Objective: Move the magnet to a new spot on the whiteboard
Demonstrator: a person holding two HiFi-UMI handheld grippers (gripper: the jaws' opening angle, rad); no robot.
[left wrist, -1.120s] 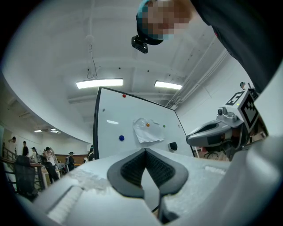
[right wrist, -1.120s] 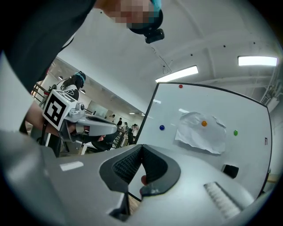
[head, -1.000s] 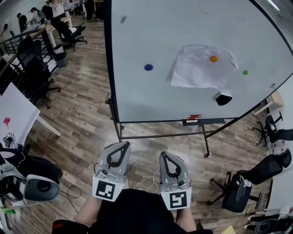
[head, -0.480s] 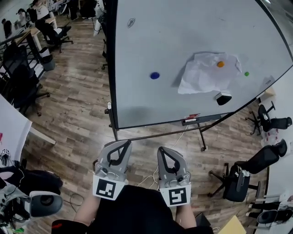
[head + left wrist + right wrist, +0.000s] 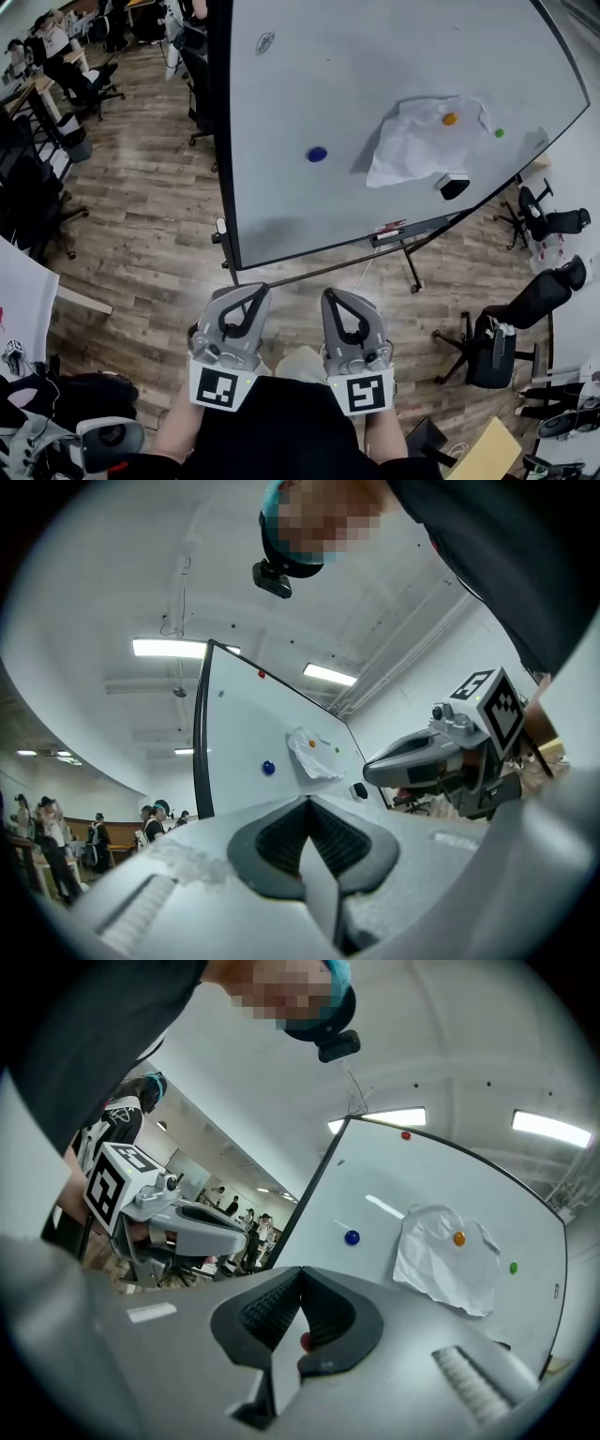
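Head view: round orange magnet (image 5: 450,119) pins crumpled paper (image 5: 412,145) to smooth whiteboard (image 5: 319,84).

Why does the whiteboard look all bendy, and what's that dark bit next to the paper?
Head view: the wide lens bows the whiteboard, and the dark bit is the shadow of the crumpled paper. Left gripper view and right gripper view: fisheye lenses, black corners, curved board edges; the right gripper view shows a bright streak of glare.
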